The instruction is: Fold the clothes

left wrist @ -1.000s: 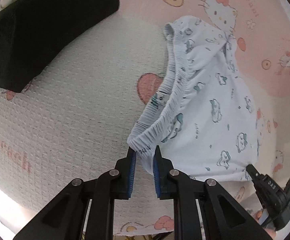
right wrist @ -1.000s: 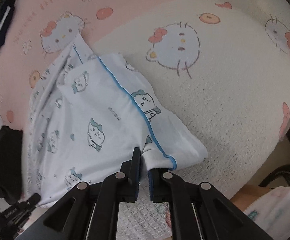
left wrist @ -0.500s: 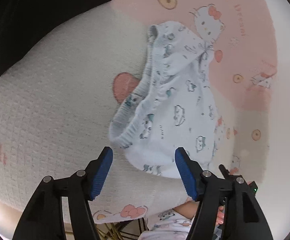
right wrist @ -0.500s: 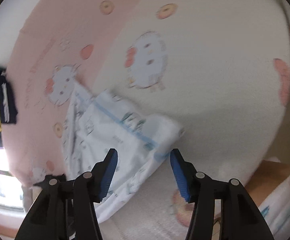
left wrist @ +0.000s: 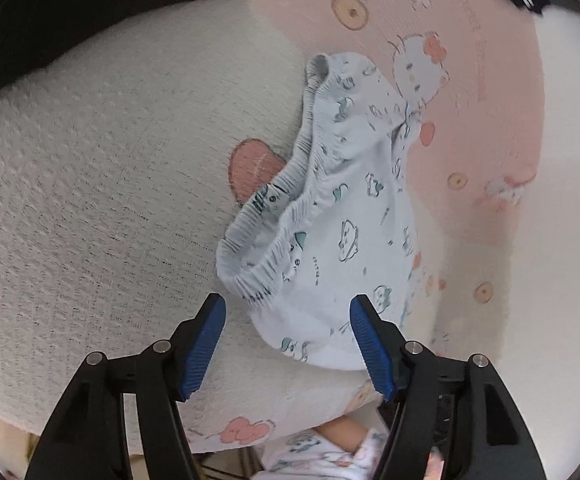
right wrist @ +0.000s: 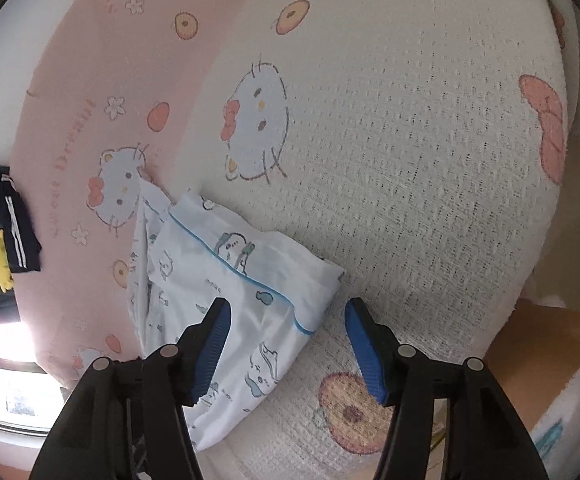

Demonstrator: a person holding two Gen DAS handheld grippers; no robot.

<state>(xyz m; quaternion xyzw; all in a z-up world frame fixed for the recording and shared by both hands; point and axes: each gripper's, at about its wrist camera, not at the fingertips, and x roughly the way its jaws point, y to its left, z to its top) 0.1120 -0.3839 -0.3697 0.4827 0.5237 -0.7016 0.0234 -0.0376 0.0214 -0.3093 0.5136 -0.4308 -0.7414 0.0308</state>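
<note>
Pale blue printed shorts [left wrist: 342, 216] lie folded on the blanket-covered bed, their gathered elastic waistband [left wrist: 274, 220] facing me in the left wrist view. My left gripper [left wrist: 288, 344] hangs open just above the near end of the waistband, holding nothing. In the right wrist view the same shorts [right wrist: 250, 280] show a blue piped hem [right wrist: 250, 280] running across them. My right gripper [right wrist: 286, 348] is open over the hem corner, apart from the cloth.
A cream and pink cartoon-cat blanket [right wrist: 390, 160] covers the bed. A black garment [left wrist: 70, 12] lies at the far left. Dark striped clothing [right wrist: 16, 232] with a yellow figure sits at the left edge. A person's patterned sleeve [left wrist: 322, 456] shows below the bed edge.
Both grippers let go of the shorts and opened wide, then drew back and up. The shorts now rest folded on the blanket.
</note>
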